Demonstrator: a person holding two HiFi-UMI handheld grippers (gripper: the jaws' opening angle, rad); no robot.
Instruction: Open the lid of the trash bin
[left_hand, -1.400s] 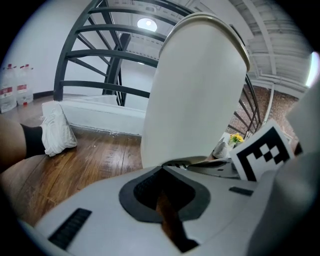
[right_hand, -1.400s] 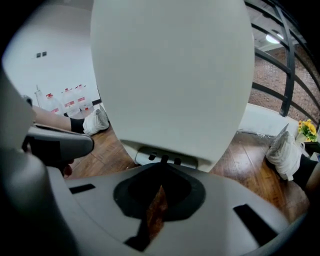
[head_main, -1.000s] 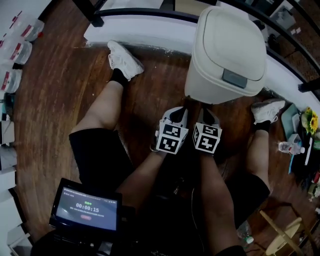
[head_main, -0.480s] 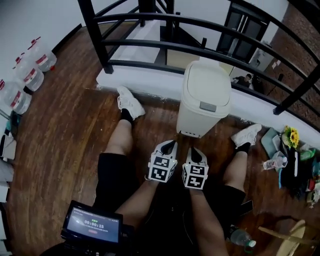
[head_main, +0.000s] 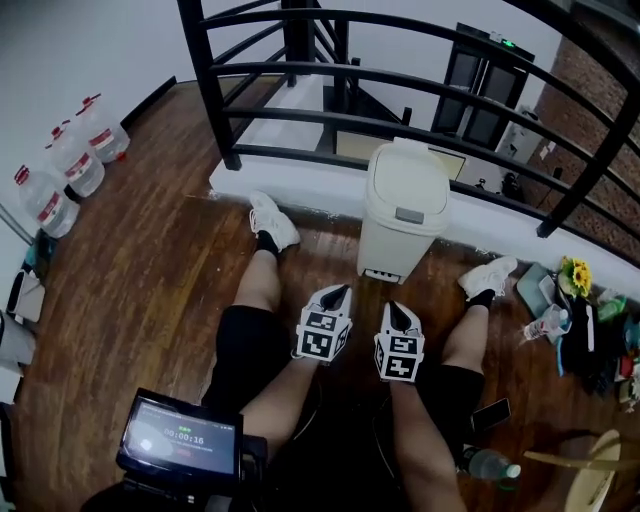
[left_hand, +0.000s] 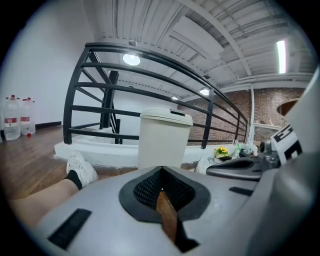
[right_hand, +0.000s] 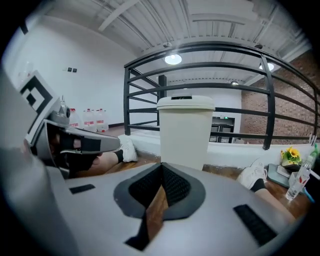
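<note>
A cream trash bin (head_main: 404, 228) with its lid (head_main: 408, 184) down stands on the wood floor against a white curb, between the person's spread legs. A grey push tab (head_main: 409, 214) sits at the lid's front edge. My left gripper (head_main: 338, 291) and right gripper (head_main: 394, 308) hover side by side just short of the bin, both shut with nothing in them. In the left gripper view the bin (left_hand: 163, 139) stands straight ahead past the left gripper (left_hand: 161, 171). In the right gripper view the bin (right_hand: 185, 131) also stands ahead of the right gripper (right_hand: 161, 167).
A black railing (head_main: 330, 70) runs behind the bin. Water jugs (head_main: 72, 160) line the left wall. White shoes (head_main: 272, 219) (head_main: 488, 276) flank the bin. Flowers (head_main: 572, 274), bottles (head_main: 543, 324) and clutter lie at right; a phone (head_main: 489, 414) and a screen device (head_main: 180, 447) sit near me.
The head view has pulled up and back, so the bin looks smaller and farther away. Both grippers stay shut, side by side in front of it.
</note>
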